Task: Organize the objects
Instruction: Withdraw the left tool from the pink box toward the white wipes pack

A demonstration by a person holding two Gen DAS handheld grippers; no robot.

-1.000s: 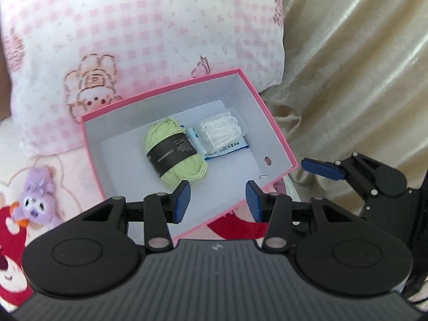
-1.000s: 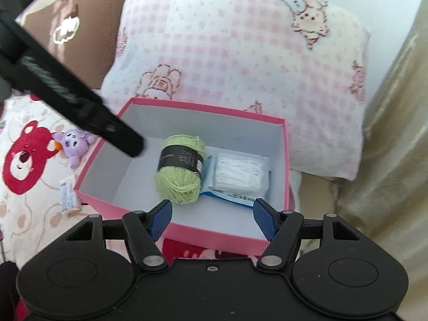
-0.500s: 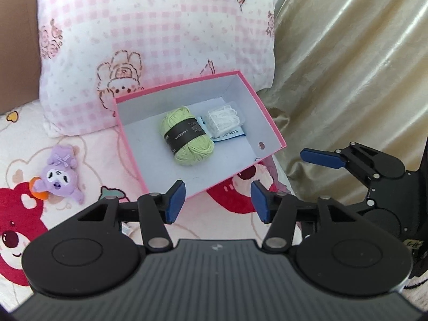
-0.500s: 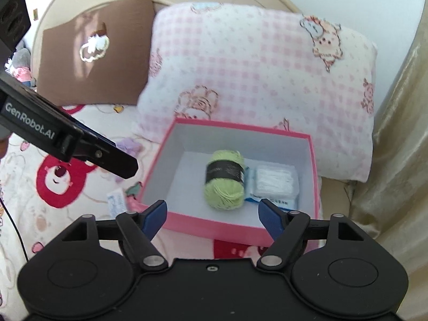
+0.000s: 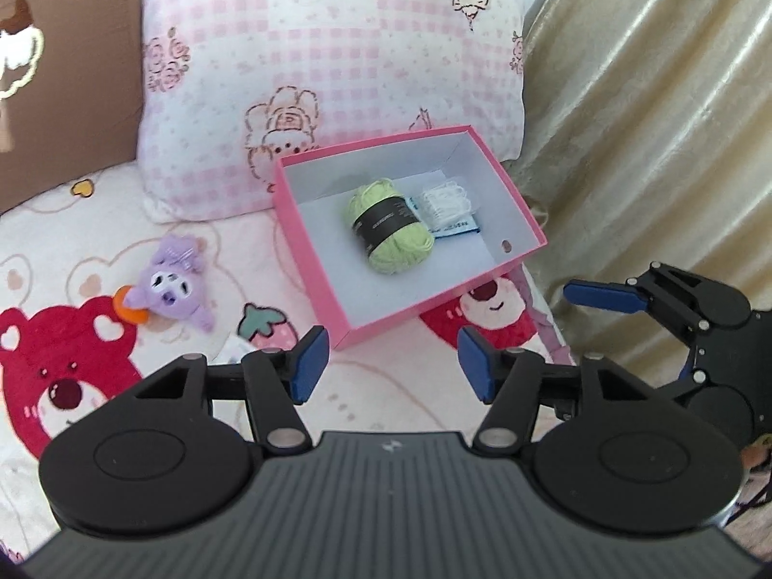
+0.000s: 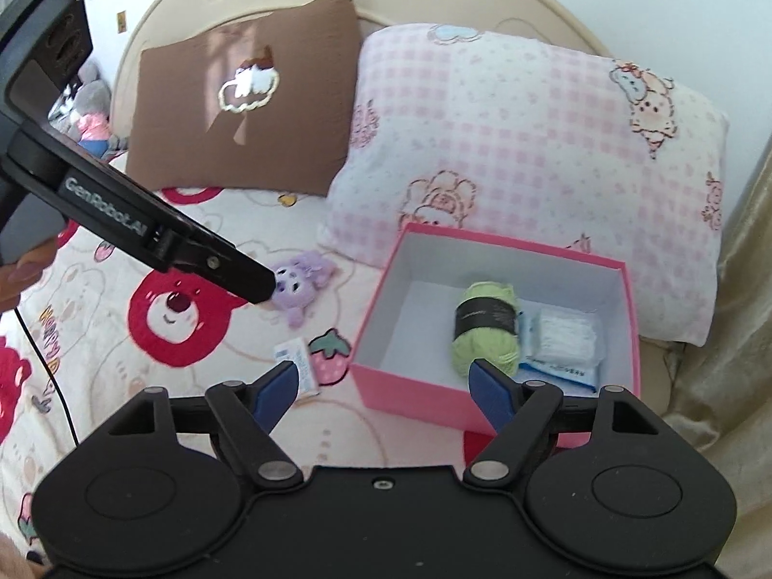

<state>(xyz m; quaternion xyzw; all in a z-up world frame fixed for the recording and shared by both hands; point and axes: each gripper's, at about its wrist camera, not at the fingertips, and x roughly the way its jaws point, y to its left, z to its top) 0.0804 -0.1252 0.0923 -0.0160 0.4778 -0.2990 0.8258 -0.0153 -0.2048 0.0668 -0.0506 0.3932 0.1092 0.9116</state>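
Observation:
A pink box (image 5: 309, 241) (image 6: 410, 393) lies open on the bed. Inside it lie a green yarn ball (image 5: 391, 231) (image 6: 485, 325) and a clear packet of white items (image 5: 446, 205) (image 6: 567, 340). A purple plush toy (image 5: 173, 284) (image 6: 301, 289) lies on the blanket left of the box, and a small white packet (image 6: 296, 362) lies nearer to me. My left gripper (image 5: 391, 362) hovers in front of the box, its jaws opening with nothing between them. My right gripper (image 6: 383, 383) also hangs short of the box, jaws opening and empty.
A pink checked pillow (image 5: 328, 62) (image 6: 530, 154) leans behind the box, with a brown cushion (image 6: 246, 96) to its left. A golden curtain (image 5: 651, 120) hangs at the right. The blanket (image 5: 62, 366) carries red bear prints.
Both grippers have pulled back and up from the box, which now looks smaller and farther. Both pairs of jaws have widened. The plush toy and brown cushion have come into view.

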